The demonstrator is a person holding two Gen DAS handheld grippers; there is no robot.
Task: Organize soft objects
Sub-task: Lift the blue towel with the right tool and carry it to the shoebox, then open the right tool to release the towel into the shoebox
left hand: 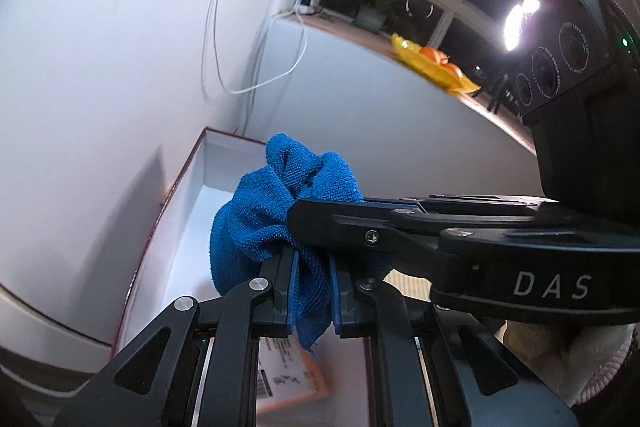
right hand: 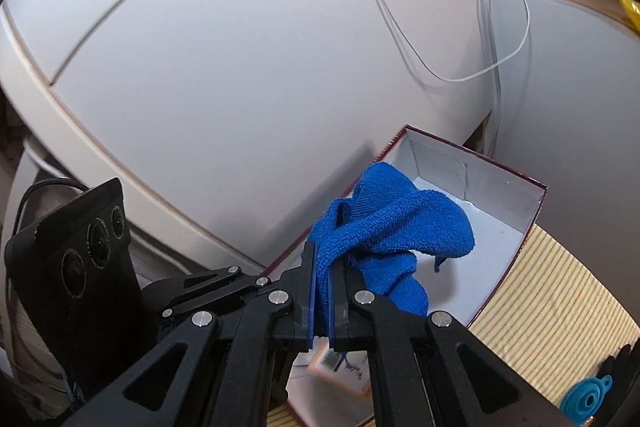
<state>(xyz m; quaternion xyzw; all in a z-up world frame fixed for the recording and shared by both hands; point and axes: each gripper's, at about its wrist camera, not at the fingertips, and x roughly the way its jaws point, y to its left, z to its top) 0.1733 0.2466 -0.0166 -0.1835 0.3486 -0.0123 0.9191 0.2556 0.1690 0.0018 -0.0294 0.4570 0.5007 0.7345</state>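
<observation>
Both sets of jaws clamped tight on blue cloth (left hand: 280, 203): left gripper (left hand: 311, 291), right gripper (right hand: 322, 291). Cloth bunched over open box (right hand: 500, 227), 1 o'clock. Lower inside walls, release together, avoid snagging rim.

Open box (right hand: 516, 223) with white floor bare at its far end; a label card (left hand: 292, 375) lies at the near end. White wall (right hand: 240, 87) stands along one long side, loose cables (right hand: 492, 67) (hanging) beyond the far corner. Striped mat (right hand: 560, 307) flanks the other side.
</observation>
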